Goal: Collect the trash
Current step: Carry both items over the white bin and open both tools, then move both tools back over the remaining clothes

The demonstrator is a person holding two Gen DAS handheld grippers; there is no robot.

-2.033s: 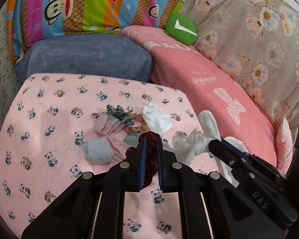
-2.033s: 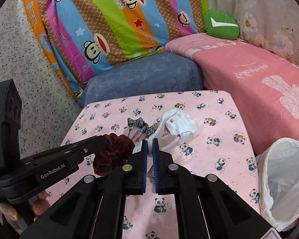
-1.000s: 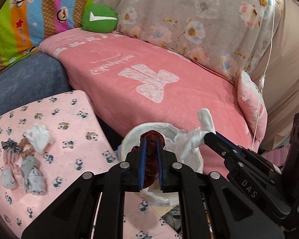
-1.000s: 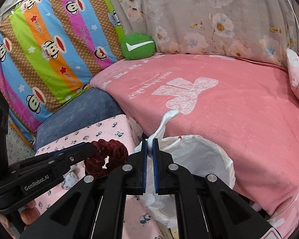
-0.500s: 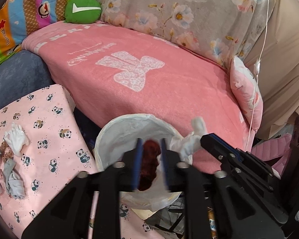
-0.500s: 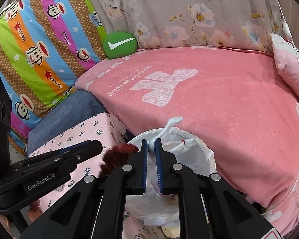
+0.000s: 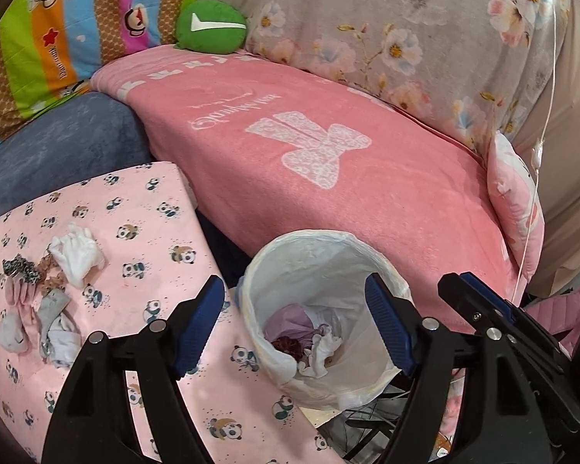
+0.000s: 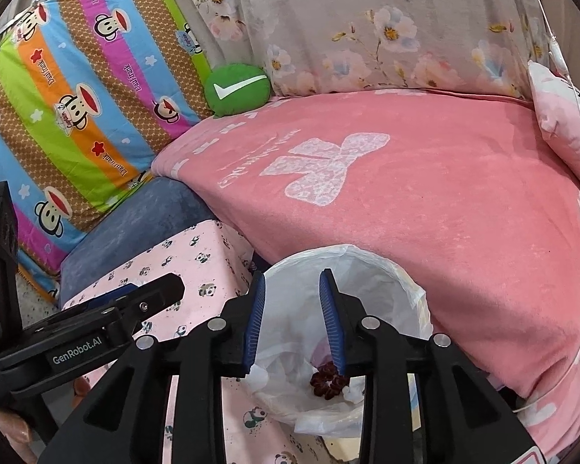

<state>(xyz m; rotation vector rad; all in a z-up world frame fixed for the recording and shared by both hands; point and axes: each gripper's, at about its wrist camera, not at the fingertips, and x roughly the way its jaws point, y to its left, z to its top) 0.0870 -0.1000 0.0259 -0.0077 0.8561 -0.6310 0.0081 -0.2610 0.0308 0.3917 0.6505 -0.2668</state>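
Observation:
A bin lined with a white bag (image 7: 317,247) (image 8: 386,270) stands between the panda-print table and the pink sofa. Inside lie a dark red scrunchie (image 7: 288,346) (image 8: 326,381), a white glove (image 7: 321,352) and purple trash. My left gripper (image 7: 295,321) is open wide and empty above the bin. My right gripper (image 8: 292,321) is open and empty above the bin too. A pile of small cloth pieces (image 7: 46,294) and a white glove (image 7: 77,253) lie on the table at the left.
The panda-print table (image 7: 143,208) sits left of the bin. The pink sofa blanket (image 7: 328,154) is behind it, with a green cushion (image 7: 210,27), a striped monkey-print cushion (image 8: 77,96), a blue cushion (image 8: 143,216) and a pink pillow (image 7: 518,201).
Both grippers swung from the table over to the bin. Both opened; the red scrunchie and the white glove dropped into the bag.

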